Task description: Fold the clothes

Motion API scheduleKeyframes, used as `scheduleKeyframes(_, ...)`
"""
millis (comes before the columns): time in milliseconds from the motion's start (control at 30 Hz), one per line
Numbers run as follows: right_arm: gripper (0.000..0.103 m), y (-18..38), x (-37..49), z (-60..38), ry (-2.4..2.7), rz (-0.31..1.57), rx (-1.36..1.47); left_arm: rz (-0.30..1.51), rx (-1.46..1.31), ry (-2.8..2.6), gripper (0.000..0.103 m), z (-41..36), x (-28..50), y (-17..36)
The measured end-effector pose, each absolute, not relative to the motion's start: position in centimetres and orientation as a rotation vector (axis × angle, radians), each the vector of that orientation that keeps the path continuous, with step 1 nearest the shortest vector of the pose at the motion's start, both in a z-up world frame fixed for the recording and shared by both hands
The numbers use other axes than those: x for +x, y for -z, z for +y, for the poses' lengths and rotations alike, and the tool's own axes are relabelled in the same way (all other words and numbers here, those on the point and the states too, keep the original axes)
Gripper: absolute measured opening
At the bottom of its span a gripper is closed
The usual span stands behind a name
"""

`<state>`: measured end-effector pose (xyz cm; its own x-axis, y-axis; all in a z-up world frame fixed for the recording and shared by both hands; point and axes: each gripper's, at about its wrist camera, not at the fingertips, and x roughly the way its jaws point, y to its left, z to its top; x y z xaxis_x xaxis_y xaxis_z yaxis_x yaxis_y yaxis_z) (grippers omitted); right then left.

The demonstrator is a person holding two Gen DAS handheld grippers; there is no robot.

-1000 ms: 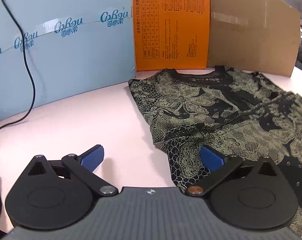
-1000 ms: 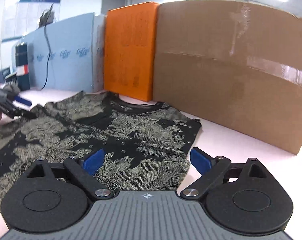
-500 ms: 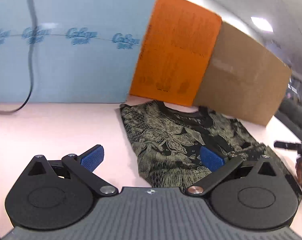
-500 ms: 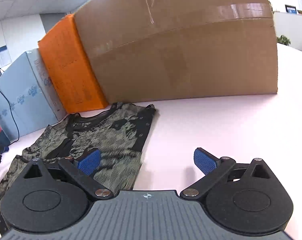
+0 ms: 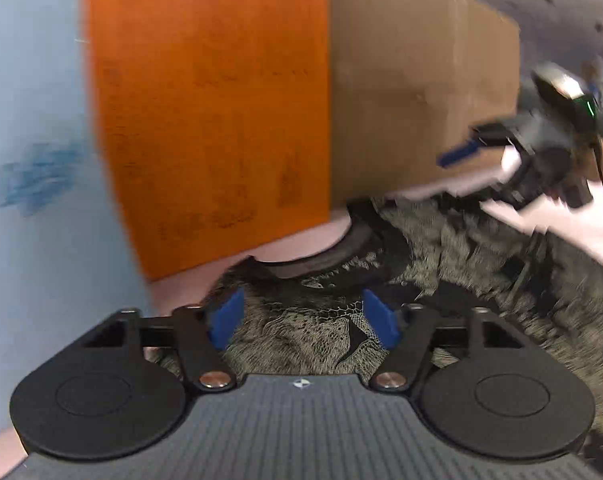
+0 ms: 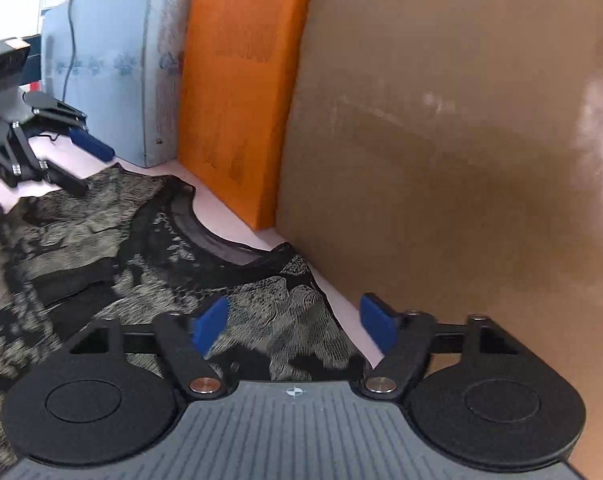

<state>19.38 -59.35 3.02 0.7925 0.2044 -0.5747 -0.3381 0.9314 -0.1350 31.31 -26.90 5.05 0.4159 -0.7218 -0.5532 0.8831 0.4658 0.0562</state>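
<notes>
Your left gripper [image 5: 303, 320] hangs with its blue pads spread wide over the shoulder of the patterned shirt [image 5: 441, 264], just beside the dark neckline [image 5: 341, 252] — nothing between the fingers. Your right gripper [image 6: 291, 328] is equally wide at the opposite shoulder, one pad above the fabric, the other above the pink table [image 6: 237, 236]. The shirt lies flat on that table, collar toward the orange box [image 6: 241, 80] and the brown cardboard box [image 6: 461, 140], with the pale blue box [image 6: 113, 60] standing further along the row.
</notes>
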Motion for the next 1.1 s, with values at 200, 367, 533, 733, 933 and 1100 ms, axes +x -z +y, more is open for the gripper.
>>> scheduleKeyframes(200,0.064,-1.4,21.8,-60.1,-0.281,0.632,-0.224,0.508,0.402,1.003,0.059,-29.3,33.7,-3.2)
scheduleKeyframes(367,0.064,-0.3,23.0,-60.3,-0.31,0.628,-0.19,0.504,0.387,0.97,0.067,-29.9,34.9,-2.2)
scheduleKeyframes(533,0.006,0.0,24.0,-60.3,-0.366,0.626,-0.088,0.543,0.393,0.895,0.081,-30.9,36.0,-1.3)
scheduleKeyframes(733,0.002,-1.9,22.4,-59.4,-0.378,0.582,-0.094,0.547,0.36,0.961,0.003,-30.1,35.2,-3.0)
scheduleKeyframes(933,0.002,-6.5,16.3,-57.7,-0.418,0.474,-0.092,0.442,0.32,1.028,0.003,-27.3,30.5,-7.6)
scheduleKeyframes(1100,0.002,-9.1,6.5,-54.8,-0.462,0.384,-0.134,0.311,0.296,1.08,0.003,-22.2,22.5,-11.0)
